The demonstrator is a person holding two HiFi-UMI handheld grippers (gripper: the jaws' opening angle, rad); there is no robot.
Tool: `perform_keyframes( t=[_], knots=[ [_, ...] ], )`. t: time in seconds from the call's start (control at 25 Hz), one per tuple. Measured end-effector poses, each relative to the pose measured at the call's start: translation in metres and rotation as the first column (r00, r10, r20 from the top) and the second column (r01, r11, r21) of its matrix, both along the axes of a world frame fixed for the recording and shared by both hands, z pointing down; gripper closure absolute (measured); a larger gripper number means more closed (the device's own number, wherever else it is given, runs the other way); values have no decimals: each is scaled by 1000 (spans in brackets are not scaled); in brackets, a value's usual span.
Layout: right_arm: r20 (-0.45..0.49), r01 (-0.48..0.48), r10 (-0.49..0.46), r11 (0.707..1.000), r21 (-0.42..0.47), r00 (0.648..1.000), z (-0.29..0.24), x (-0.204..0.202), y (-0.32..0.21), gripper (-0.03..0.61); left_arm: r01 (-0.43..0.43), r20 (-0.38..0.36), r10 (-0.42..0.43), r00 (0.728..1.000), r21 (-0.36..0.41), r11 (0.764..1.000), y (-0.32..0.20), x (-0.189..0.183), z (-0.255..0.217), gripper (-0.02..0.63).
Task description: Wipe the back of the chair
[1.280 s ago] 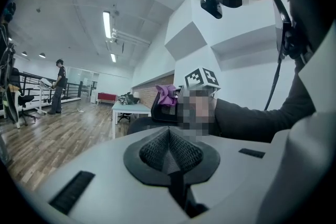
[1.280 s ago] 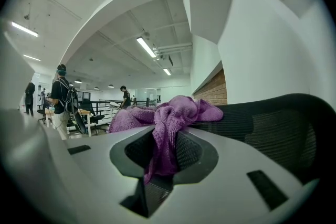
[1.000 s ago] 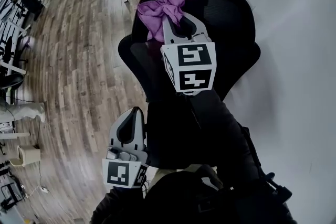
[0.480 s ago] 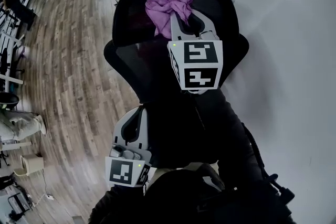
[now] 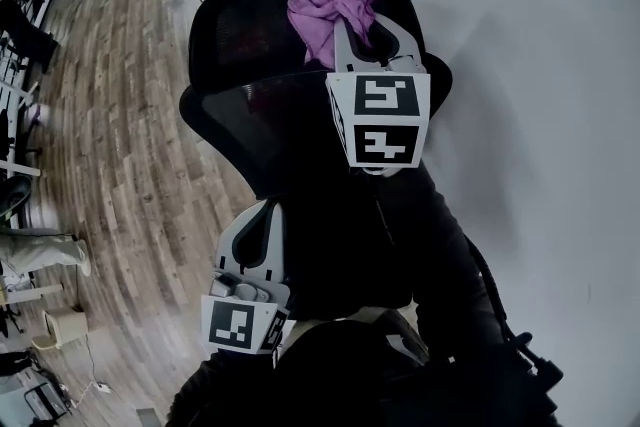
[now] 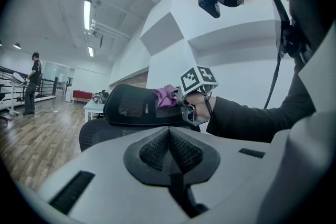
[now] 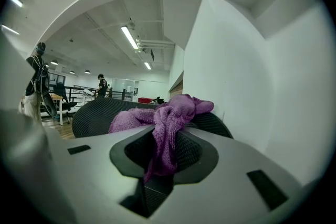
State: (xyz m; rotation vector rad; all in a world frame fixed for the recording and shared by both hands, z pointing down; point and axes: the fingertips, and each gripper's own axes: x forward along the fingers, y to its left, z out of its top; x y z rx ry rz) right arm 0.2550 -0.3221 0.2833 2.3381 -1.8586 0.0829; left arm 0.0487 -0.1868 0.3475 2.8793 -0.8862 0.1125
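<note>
The right gripper (image 5: 352,23) pinches the purple cloth (image 5: 335,3) on the chair (image 5: 240,45) back's top, wall (image 5: 540,65) just beside; the left gripper (image 5: 261,213), pressed together, is empty.

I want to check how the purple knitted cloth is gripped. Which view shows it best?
The right gripper view: the purple knitted cloth sits close up, pinched between the right gripper's shut jaws. The head view shows it bunched on the black mesh chair back; the left gripper view, only a small distant patch.
</note>
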Motion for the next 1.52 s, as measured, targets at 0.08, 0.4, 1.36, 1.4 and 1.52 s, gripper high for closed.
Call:
perform_keyframes(
  t=[0.08,0.4,1.36,1.4,1.52],
  knots=[
    [-6,-14,14,1000,-2,1000,-2,9,4,497,-11,4,11,1000,-2,1000,1,6,-1,607],
    [-19,-56,56,998,5,998,-12,44,29,496,-56,-13,56,998,-3,998,17,37,-8,607],
    [-1,-99,99,994,51,995,-13,53,73,497,-76,9,76,997,-31,997,46,37,-12,607],
    [-2,-101,101,994,50,995,-9,54,75,497,-86,10,87,996,-16,996,48,40,-10,607],
    [7,-103,103,994,45,995,-3,53,78,497,-95,24,95,995,-7,995,48,40,-5,607]
  ],
)
